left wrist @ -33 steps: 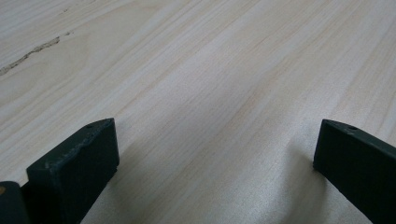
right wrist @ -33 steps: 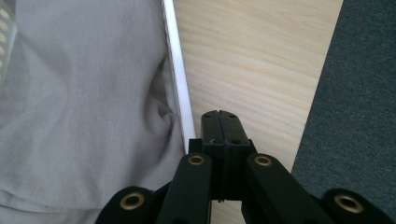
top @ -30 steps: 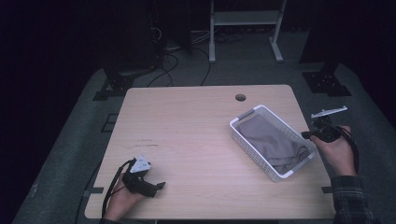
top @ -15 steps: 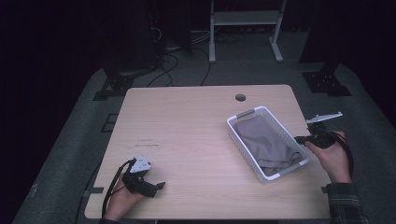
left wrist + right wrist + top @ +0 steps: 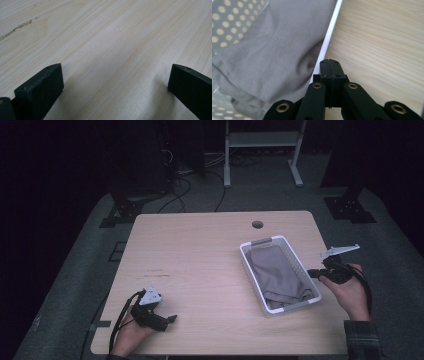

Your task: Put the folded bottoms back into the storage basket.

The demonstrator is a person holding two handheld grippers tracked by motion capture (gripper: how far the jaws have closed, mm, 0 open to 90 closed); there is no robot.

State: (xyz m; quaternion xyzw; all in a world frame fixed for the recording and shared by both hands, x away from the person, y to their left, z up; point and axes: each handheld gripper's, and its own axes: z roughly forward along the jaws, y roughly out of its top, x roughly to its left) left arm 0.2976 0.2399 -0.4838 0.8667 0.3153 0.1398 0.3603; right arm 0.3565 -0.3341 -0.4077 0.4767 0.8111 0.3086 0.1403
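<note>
High view is showing the white basket (image 5: 280,307) with the grey cloth (image 5: 277,277) sitting at about four o'clock on the worktop (image 5: 200,250). The right gripper (image 5: 314,273) is resting at the basket's three o'clock rim, its fingers pressed together; whether they are nipping the rim I cannot tell. The left gripper (image 5: 172,319) is idling near seven o'clock, fingers spread wide over bare wood. The step in hand is probably nudging the basket; the next move likely calls for steady sideways pressure without tipping it

Dim, dark surroundings; evenly lit, sharp close-ups
</note>
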